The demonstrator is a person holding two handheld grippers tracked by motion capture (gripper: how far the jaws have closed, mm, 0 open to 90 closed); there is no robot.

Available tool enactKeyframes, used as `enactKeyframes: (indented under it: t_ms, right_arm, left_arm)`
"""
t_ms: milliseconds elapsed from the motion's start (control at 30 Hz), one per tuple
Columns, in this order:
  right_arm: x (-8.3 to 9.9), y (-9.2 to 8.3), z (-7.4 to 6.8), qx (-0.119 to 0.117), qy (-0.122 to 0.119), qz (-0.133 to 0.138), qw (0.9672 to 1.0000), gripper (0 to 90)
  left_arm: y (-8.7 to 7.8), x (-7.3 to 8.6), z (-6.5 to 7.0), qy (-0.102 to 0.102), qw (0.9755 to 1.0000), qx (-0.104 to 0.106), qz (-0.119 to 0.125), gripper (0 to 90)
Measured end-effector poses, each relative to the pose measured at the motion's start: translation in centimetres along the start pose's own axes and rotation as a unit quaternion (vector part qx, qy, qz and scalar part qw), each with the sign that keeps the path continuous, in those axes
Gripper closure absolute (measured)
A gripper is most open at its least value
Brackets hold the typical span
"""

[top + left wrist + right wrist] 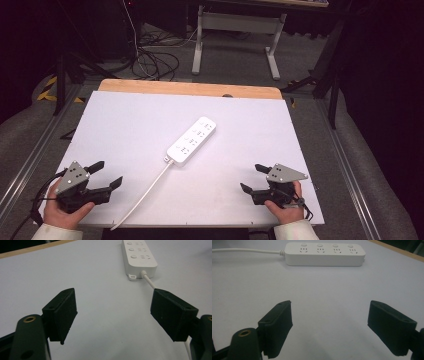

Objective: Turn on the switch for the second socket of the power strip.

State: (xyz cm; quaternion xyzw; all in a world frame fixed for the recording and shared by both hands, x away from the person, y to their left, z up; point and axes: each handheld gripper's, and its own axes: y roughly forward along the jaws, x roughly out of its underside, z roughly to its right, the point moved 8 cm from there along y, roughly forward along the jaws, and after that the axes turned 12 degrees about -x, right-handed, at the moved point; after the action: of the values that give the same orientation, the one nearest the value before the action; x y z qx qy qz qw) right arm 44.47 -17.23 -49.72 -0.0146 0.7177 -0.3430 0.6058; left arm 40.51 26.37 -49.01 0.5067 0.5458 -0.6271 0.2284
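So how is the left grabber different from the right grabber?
The left gripper sits beside the white cord, while the right gripper has only bare table near it. The left gripper points toward the power strip's cord end; the right gripper faces its long side. Both are black, open and holding nothing.

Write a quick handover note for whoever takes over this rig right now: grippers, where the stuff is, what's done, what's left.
Left gripper: open, holding nothing, near the front left of the white table.
Right gripper: open, holding nothing, at the front right.
Power strip: lies flat at the middle of the table, sockets up, nothing plugged in. Its cord runs back toward the front edge, passing just right of the left gripper.
Done: nothing visible; neither gripper touches the strip.
Left: everything. The likely first step is reaching in for the strip or the cord.
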Motion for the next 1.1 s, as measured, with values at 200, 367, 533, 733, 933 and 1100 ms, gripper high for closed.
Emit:
enactKeyframes:
  t_ms: [200,367,533,733,933,1100]
  right_arm:
    - [0.0,0.0,0.0,-0.001,0.001,-0.001,1.0,20.2]
    - [0.0,0.0,0.0,-0.001,0.0,-0.001,1.0,20.2]
    - [0.0,0.0,0.0,-0.001,0.001,0.0,1.0,20.2]
    - [0.0,0.1,0.1,0.0,0.001,-0.002,1.0,20.0]
    - [0.0,0.1,0.1,0.0,0.002,-0.002,1.0,19.8]
    - [0.0,0.1,0.0,0.0,0.003,-0.002,1.0,19.8]
  left_arm:
    - [0.1,0.1,0.0,0.001,1.0,0.004,-0.007,21.9]
    - [0.1,0.0,0.0,-0.006,1.0,0.001,-0.007,21.9]
    - [0.0,-0.1,0.0,-0.006,0.9999,0.0,-0.008,22.0]
    - [0.0,-0.5,0.0,-0.001,1.0,-0.005,-0.006,22.2]
    - [0.3,-1.4,0.4,0.013,0.9998,0.0,-0.015,24.8]
    - [0.6,-2.2,0.9,0.018,0.9995,0.011,-0.023,25.7]
